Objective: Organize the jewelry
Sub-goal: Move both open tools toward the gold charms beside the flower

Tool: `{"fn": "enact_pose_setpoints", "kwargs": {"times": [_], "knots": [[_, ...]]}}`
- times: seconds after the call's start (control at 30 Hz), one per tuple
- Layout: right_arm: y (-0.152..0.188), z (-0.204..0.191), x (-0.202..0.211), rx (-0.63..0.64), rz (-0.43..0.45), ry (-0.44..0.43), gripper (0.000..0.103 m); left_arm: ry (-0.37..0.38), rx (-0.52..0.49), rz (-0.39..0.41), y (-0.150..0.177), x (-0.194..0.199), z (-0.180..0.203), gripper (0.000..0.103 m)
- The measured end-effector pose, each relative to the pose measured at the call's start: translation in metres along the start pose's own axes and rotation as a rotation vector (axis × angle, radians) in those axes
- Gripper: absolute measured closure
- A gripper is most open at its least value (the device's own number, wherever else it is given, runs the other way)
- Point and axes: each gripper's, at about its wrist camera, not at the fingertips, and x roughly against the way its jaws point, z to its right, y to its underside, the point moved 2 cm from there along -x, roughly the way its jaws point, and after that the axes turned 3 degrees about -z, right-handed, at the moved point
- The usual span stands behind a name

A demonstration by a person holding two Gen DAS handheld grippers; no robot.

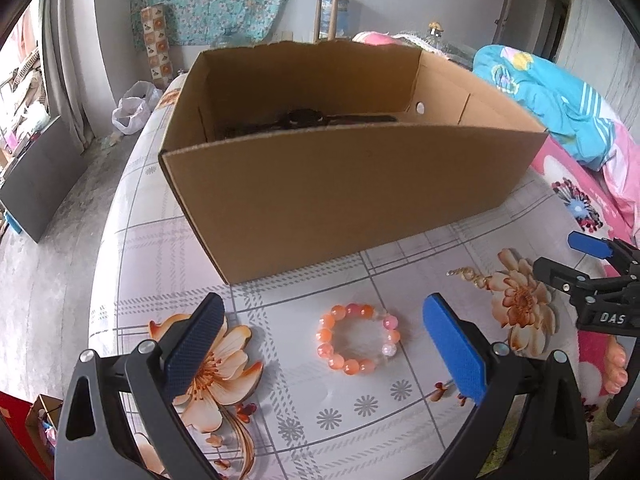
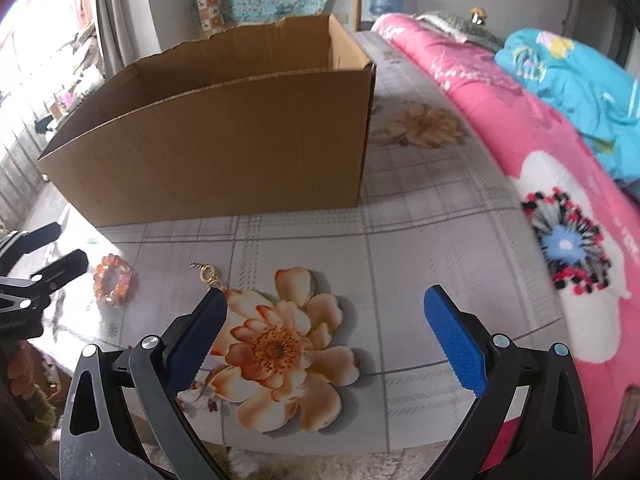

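Observation:
An orange and pink bead bracelet (image 1: 357, 339) lies on the flowered tablecloth, between the spread fingers of my open left gripper (image 1: 326, 340), which hovers just short of it. A small gold chain piece (image 1: 468, 274) lies to its right, beside a printed flower. Behind them stands an open cardboard box (image 1: 340, 184) with a dark watch (image 1: 304, 118) inside. My right gripper (image 2: 324, 332) is open over a printed flower, with nothing between its fingers. In the right wrist view, the bracelet (image 2: 113, 284) and the gold chain (image 2: 208, 274) lie to the left, near the left gripper (image 2: 52, 252).
The table (image 1: 280, 420) has a rounded edge at the left, dropping to a grey floor. A pink quilt (image 2: 520, 128) and a blue garment (image 2: 580, 80) lie along the right side. A white plastic bag (image 1: 134, 108) sits on the floor beyond the box.

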Motion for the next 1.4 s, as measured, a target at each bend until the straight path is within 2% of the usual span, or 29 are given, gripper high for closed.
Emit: {"fn": "enact_pose_setpoints", "kwargs": {"times": [0.33,0.6,0.93,1.4], "knots": [[-0.007,-0.001,0.017,0.068,0.103,0.118,0.008,0.013,-0.001,0.057,-0.006,0.016,0.005,0.005],[-0.012,0.001,0.032,0.093,0.193,0.167,0.008,-0.076,-0.006,0.094,-0.009,0.022,0.007,0.005],[-0.015,0.0,0.045,0.096,0.262,0.098,0.008,-0.177,0.05,0.183,-0.011,0.032,0.004,0.005],[-0.015,0.002,0.048,0.058,0.29,0.07,0.008,-0.179,0.056,0.195,-0.011,0.033,0.011,0.005]]}}
